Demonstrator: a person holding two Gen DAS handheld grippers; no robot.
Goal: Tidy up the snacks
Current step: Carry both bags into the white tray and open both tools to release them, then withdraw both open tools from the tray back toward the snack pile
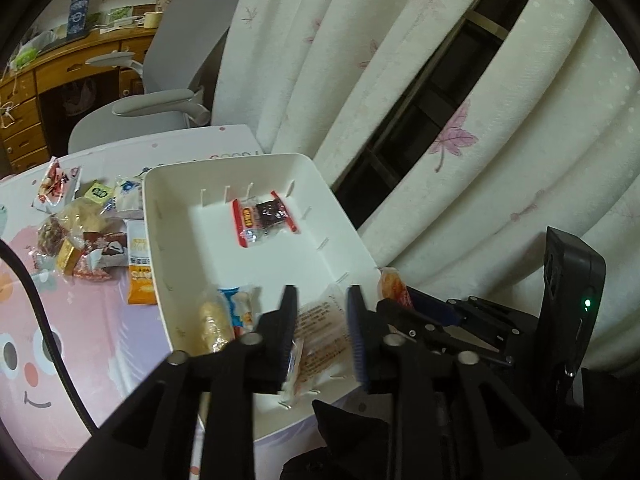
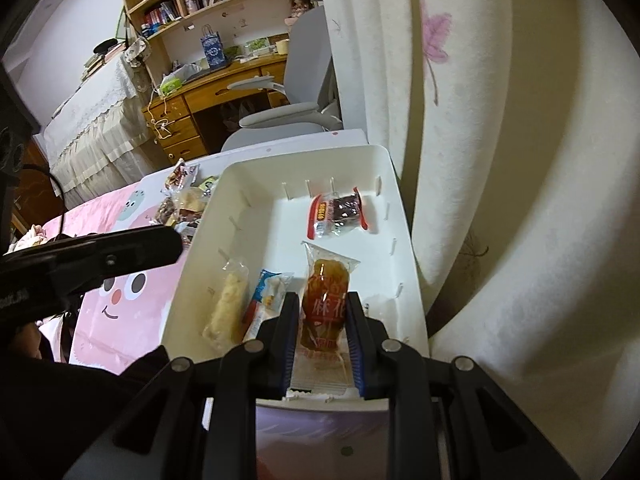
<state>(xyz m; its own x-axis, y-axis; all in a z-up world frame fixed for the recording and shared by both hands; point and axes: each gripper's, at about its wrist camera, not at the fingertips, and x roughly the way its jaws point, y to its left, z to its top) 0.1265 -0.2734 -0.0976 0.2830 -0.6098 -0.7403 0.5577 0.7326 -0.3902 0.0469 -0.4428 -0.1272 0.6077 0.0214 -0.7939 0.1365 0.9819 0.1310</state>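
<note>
Both hand-held grippers are over the near end of the white tray (image 2: 404,240) now, and the right hand-held gripper (image 2: 323,320) has the action: its blue pads are clamped narrow on a clear packet holding a fried dough twist (image 2: 325,300), orange print on the front. The packet's long axis runs straight along the fingers, pointing up the tray toward the far wall, its far end just over the tray floor, its near end at the near rim.

The left hand-held gripper (image 1: 322,328) sits with its jaws a little apart. A packet shows in the gap in that view, but the pads do not look to be pressing it, so I would call that one empty. The right is the hand in charge.

Already lying in the tray: a pale roll in clear wrap (image 2: 226,308) and a blue-and-white packet (image 2: 266,292) side by side at the near left, both lengthways, and a red-edged packet with a dark cake (image 2: 340,212) crosswise at the far end. The rest of the snack pile (image 1: 88,232) waits on the pink cartoon cloth of the counter (image 1: 80,340), left of the tray.

My read: the free strip is directly beneath and ahead of the twist, right of the blue packet. Lowering it straight, axis unchanged, should lay it parallel with its neighbours.
</note>
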